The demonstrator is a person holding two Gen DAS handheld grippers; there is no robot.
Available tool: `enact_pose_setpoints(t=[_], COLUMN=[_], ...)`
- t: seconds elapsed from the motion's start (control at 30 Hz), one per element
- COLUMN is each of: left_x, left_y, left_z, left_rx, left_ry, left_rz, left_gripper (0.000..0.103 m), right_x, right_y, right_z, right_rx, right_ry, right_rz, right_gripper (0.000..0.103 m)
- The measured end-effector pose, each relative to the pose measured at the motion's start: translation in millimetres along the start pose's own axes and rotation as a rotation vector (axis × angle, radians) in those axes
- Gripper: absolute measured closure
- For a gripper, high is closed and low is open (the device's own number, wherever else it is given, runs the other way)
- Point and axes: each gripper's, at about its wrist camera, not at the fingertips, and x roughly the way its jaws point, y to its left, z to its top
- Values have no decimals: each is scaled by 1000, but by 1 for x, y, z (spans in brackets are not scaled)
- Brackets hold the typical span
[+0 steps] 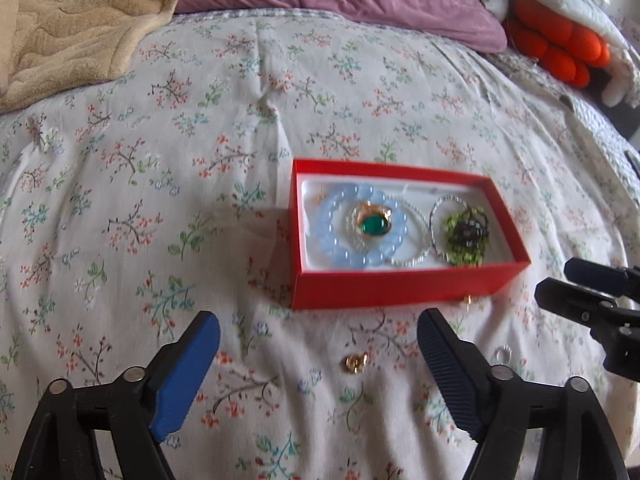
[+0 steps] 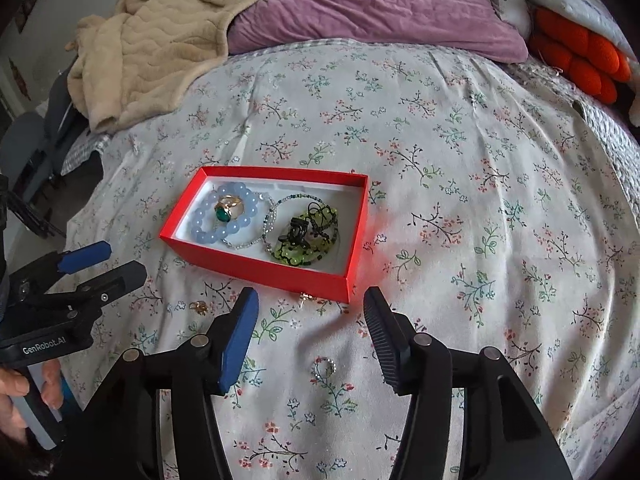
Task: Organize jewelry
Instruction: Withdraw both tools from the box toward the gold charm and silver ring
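A red box (image 1: 400,286) (image 2: 256,266) lies on the floral bedspread. It holds a pale blue bead bracelet (image 1: 332,250) (image 2: 200,228), a gold ring with a green stone (image 1: 374,224) (image 2: 226,209), silver beaded bangles (image 1: 418,256) (image 2: 248,243) and a green-and-black beaded piece (image 1: 466,236) (image 2: 304,236). A small gold piece (image 1: 354,362) (image 2: 199,307) lies loose between my left gripper's open fingers. A small silver ring (image 2: 325,367) (image 1: 503,354) lies between my right gripper's open fingers. Another tiny gold piece (image 2: 307,297) (image 1: 467,300) lies against the box's front wall. Left gripper (image 1: 318,338) (image 2: 114,262) and right gripper (image 2: 311,312) (image 1: 558,278) are both empty.
A beige blanket (image 2: 160,56) and a purple pillow (image 2: 372,4) lie at the far end of the bed. An orange plush object (image 2: 580,60) sits at the far right. The bed's left edge drops off near a dark chair (image 2: 44,136).
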Motion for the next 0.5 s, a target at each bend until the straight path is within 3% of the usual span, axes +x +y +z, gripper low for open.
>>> enact_pose_setpoints(t=[0.23, 0.5], left_x=[-2, 2], left_y=[2, 6], left_z=[-18, -45], left_rx=[27, 87], left_ry=[28, 72], left_rz=[32, 68], left_gripper=[7, 5], right_x=[-1, 4], right_y=[-3, -8], right_z=[-16, -41], right_rx=[-15, -38], right_ry=[23, 65], right_rz=[-49, -95], right_gripper=[29, 26])
